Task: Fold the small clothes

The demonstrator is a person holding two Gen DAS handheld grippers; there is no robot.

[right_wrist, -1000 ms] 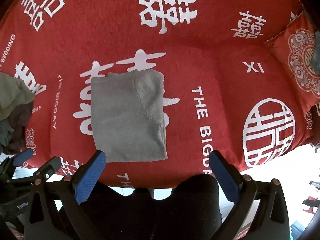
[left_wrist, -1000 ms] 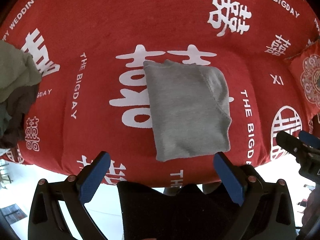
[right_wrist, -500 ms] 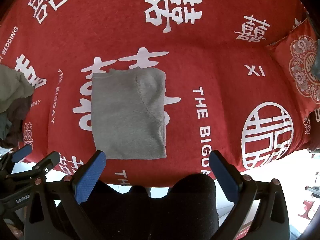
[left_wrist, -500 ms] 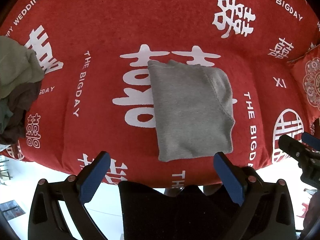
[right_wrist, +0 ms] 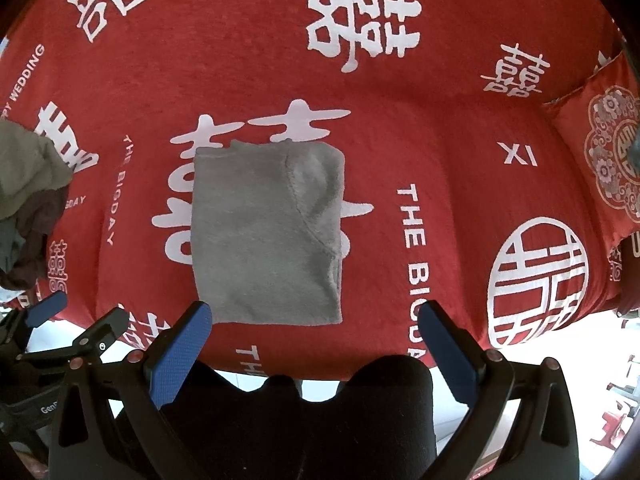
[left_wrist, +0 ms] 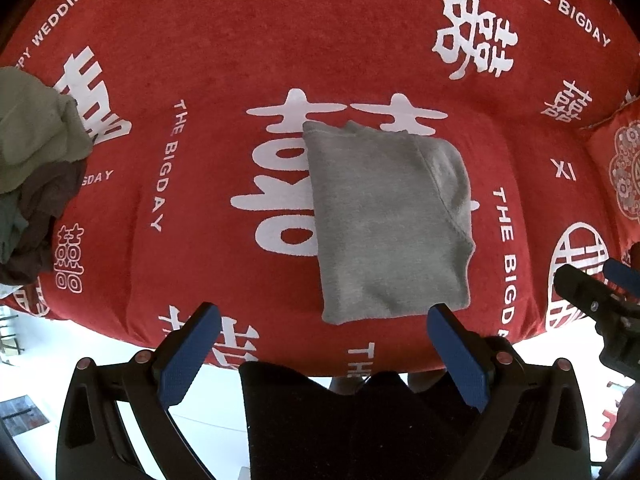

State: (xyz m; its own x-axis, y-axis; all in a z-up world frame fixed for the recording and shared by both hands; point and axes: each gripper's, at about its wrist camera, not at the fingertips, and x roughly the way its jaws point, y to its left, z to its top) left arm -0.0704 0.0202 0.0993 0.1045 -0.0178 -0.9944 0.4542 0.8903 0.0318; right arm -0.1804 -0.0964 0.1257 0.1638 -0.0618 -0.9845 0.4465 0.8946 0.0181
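A grey garment lies folded into a flat rectangle in the middle of the red patterned cover; it also shows in the right wrist view. My left gripper is open and empty, held above the near edge just short of the garment. My right gripper is open and empty, also near the garment's near edge. The right gripper shows at the right edge of the left wrist view, and the left gripper at the lower left of the right wrist view.
A heap of unfolded clothes, olive and dark brown, lies at the left edge of the cover, also in the right wrist view. A red patterned cushion sits at the far right. The white floor shows below the cover's near edge.
Both grippers have pulled back slightly and shifted a little left, staying open. The folded grey garment has not moved.
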